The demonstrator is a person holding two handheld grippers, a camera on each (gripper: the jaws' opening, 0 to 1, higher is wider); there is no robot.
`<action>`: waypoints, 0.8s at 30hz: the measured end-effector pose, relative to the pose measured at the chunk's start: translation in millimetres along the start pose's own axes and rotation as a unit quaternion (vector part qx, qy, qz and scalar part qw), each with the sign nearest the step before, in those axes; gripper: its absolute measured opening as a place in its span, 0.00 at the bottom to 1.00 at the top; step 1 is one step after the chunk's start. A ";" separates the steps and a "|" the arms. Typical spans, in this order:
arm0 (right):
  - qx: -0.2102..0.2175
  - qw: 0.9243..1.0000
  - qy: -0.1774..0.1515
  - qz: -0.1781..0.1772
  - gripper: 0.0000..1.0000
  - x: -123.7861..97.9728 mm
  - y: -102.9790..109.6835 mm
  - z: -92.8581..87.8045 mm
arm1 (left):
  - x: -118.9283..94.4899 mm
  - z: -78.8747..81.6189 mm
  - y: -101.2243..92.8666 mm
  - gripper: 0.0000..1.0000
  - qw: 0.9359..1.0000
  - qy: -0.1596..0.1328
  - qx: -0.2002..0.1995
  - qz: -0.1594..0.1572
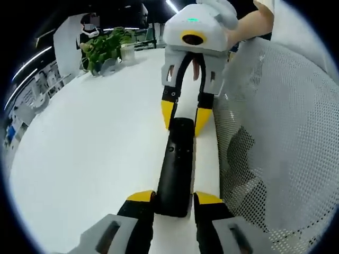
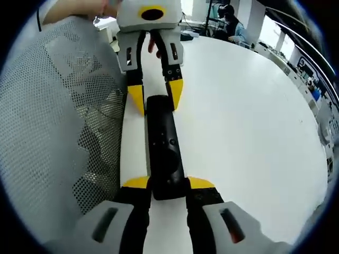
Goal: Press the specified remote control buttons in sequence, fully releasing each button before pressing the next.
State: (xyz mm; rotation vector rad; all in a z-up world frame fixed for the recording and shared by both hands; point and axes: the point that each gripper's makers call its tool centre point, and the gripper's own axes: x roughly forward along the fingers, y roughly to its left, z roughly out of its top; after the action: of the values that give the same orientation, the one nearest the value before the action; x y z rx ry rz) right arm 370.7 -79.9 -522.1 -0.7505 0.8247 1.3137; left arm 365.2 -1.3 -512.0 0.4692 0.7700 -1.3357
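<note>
A long black remote control (image 1: 176,164) lies lengthwise on the white table (image 1: 95,148), close to the table's edge. My left gripper (image 1: 175,198) is shut on its near end, with a yellow fingertip pressed against each side. At the far end my right gripper (image 1: 185,114) faces me, its yellow tips clamped on the remote. In the right gripper view the same remote (image 2: 164,148) shows small buttons on top. There my right gripper (image 2: 168,183) grips the near end and my left gripper (image 2: 155,95) holds the far end.
A white mesh chair back (image 1: 275,132) stands right beside the table edge and shows again (image 2: 63,116) in the right gripper view. A potted plant (image 1: 106,47) sits at the far side of the table (image 2: 243,121). A person (image 2: 230,21) sits beyond it.
</note>
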 end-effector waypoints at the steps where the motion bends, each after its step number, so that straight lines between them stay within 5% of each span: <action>1: 0.001 1.000 -0.003 0.000 0.25 0.0 -0.4 0.1 | -2.7 7.8 1.8 0.41 0.999 -0.027 -0.020 0.004; 6: -0.002 1.000 -0.004 0.000 0.25 0.0 -0.2 0.7 | -32.6 48.3 19.0 0.68 0.987 -0.137 -0.073 0.048; 12: -0.002 1.000 -0.005 -0.001 0.25 0.0 0.5 1.0 | -90.4 89.9 35.2 0.98 0.957 -0.228 -0.119 0.134; 17: 0.000 1.000 -0.006 -0.001 0.25 -0.1 0.7 1.1 | -136.2 95.9 22.7 1.00 0.939 -0.247 -0.118 0.207; 22: 0.000 1.000 -0.008 -0.002 0.25 -0.2 0.7 1.4 | -179.4 102.5 -2.7 1.00 0.897 -0.316 -0.134 0.278; 24: 0.000 1.000 -0.010 -0.002 0.25 -0.4 0.7 1.5 | -182.4 95.9 -16.6 1.00 0.893 -0.311 -0.145 0.291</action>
State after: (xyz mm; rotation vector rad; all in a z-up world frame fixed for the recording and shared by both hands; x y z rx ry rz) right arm 370.1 -78.8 -521.0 -0.7381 0.8077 1.3162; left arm 362.1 52.7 -312.4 0.0029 0.2421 -0.7125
